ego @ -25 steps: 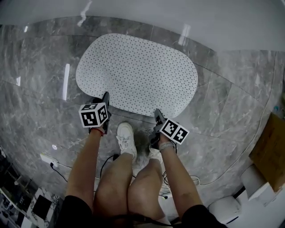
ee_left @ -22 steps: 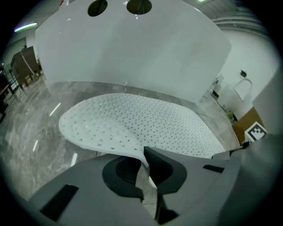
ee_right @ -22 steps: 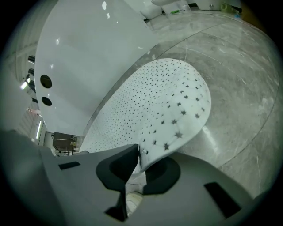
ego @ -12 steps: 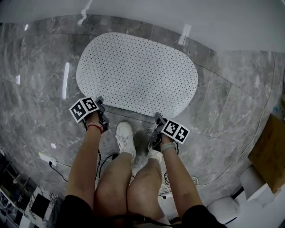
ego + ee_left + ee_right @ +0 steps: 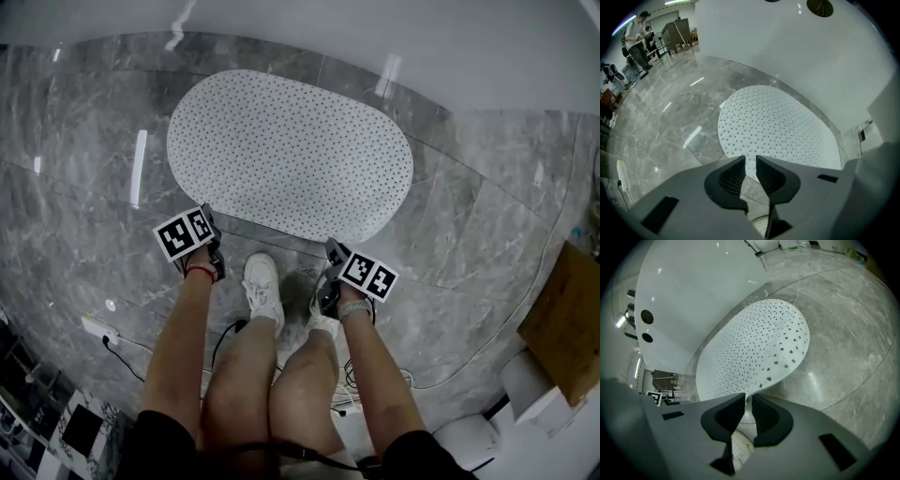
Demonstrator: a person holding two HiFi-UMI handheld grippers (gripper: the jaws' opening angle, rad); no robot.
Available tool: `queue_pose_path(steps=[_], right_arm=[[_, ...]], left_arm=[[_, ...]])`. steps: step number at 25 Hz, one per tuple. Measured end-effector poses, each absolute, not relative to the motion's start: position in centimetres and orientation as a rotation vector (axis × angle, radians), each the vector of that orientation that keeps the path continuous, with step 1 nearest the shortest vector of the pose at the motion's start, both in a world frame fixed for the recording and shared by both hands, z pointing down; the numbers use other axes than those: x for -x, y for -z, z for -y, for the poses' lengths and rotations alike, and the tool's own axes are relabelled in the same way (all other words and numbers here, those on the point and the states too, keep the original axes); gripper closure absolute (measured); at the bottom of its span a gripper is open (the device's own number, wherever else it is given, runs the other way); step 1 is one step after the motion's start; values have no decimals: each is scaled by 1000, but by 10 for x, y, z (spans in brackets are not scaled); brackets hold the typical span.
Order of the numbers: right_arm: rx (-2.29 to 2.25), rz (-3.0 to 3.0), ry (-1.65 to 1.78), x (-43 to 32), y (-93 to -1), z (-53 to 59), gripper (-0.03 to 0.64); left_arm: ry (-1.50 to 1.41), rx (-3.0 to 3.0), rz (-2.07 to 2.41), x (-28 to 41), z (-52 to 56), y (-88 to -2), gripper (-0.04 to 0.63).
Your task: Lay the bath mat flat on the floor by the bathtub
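Bath mat (image 5: pixel 291 155) lies flat; left tool (image 5: pixel 750 161) and right tool (image 5: pixel 748 399) narrowly parted, seemingly empty.

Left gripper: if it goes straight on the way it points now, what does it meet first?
Most likely the near edge of the bath mat, flat on the floor just ahead of the left gripper; depth is unclear.

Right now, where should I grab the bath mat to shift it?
Pinch the thin near long edge of the bath mat, coming in low from the feet side. It lies flat, its far edge near the bathtub, and the left gripper and right gripper sit open right there.
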State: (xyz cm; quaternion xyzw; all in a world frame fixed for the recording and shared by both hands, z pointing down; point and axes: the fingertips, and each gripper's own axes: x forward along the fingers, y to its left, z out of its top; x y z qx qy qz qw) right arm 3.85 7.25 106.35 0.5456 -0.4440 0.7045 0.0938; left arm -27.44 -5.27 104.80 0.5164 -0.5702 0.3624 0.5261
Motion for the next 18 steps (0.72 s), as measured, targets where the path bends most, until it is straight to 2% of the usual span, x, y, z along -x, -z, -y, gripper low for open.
queue_pose_path(steps=[4, 18], right_arm=[[-1609, 1320, -2068, -45, -1042, -67, 557], [-1698, 1479, -1899, -77, -907, -37, 566]], left_arm=[[-835, -1285, 1375, 260, 70, -1019, 569], [-829, -1439, 1364, 226, 80, -896, 580]])
